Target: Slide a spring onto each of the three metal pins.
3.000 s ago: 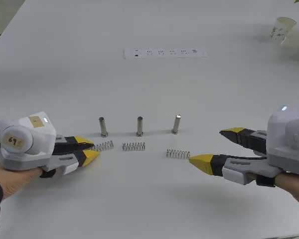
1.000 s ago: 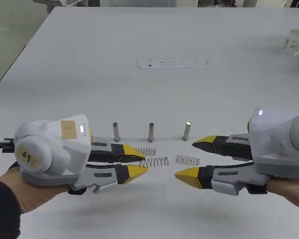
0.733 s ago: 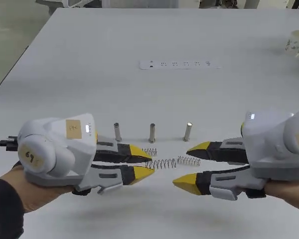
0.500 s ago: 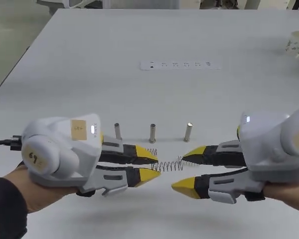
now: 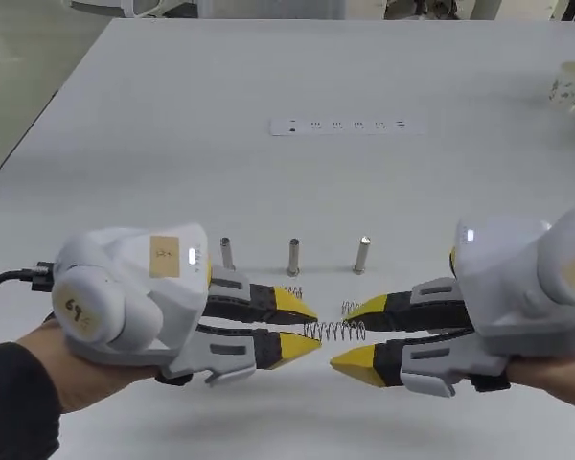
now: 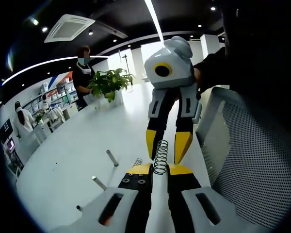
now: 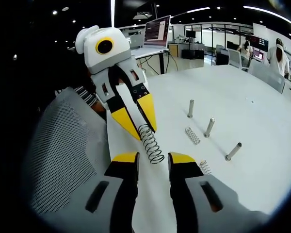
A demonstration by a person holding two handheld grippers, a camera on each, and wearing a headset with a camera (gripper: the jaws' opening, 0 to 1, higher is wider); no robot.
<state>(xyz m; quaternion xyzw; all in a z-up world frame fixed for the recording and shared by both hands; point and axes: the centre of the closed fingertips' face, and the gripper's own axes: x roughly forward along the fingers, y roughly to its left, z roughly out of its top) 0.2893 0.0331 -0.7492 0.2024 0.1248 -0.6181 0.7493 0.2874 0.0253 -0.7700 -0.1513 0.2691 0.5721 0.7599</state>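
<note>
My left gripper point(image 5: 316, 330) is shut on one end of a spring point(image 5: 335, 331) and holds it level above the table. In the left gripper view the spring point(image 6: 160, 155) stands out from between the jaws. My right gripper point(image 5: 342, 336) faces it, open, with the spring's free end point(image 7: 154, 154) between its jaws. Three upright metal pins point(image 5: 227, 254) point(image 5: 293, 257) point(image 5: 361, 255) stand in a row behind, all bare. Two more springs point(image 5: 289, 291) point(image 5: 349, 307) lie on the table just in front of the pins.
A white power strip point(image 5: 347, 126) lies farther back on the white table point(image 5: 172, 144). A paper cup point(image 5: 567, 84) stands at the far right. A black cable point(image 5: 5, 283) trails from my left gripper. People and a potted plant point(image 6: 109, 82) are beyond the table.
My left gripper took up a spring from the table and carried it right. My right gripper moved left until the spring's free end came between its jaws.
</note>
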